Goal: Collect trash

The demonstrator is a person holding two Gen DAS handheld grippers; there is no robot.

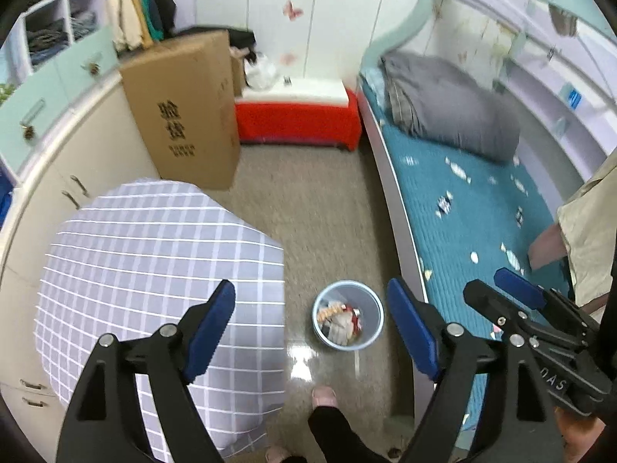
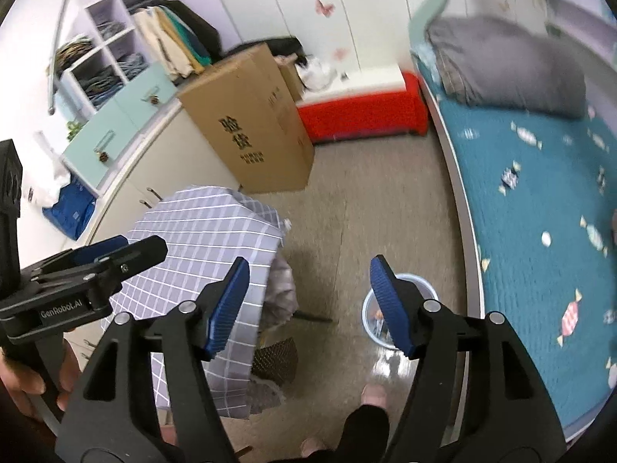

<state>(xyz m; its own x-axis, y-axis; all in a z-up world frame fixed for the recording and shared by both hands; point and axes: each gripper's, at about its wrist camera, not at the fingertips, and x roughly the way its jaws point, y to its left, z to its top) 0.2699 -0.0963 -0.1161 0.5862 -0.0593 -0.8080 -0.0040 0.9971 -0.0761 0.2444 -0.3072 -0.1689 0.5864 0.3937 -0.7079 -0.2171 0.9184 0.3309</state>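
Both tongs hang spread and empty above the floor: left tongs (image 1: 310, 333) almost over the bin (image 1: 348, 314), right tongs (image 2: 308, 306) just beside it, so the left is nearer. The bin stands upright, mouth up, trash (image 1: 341, 318) inside, between table (image 1: 154, 254) and bed (image 1: 482, 208)

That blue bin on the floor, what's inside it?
The bin holds a loose heap of crumpled wrappers and packaging, white, red and orange. What lies beneath that top layer is covered. In the right wrist view a finger hides most of the inside.
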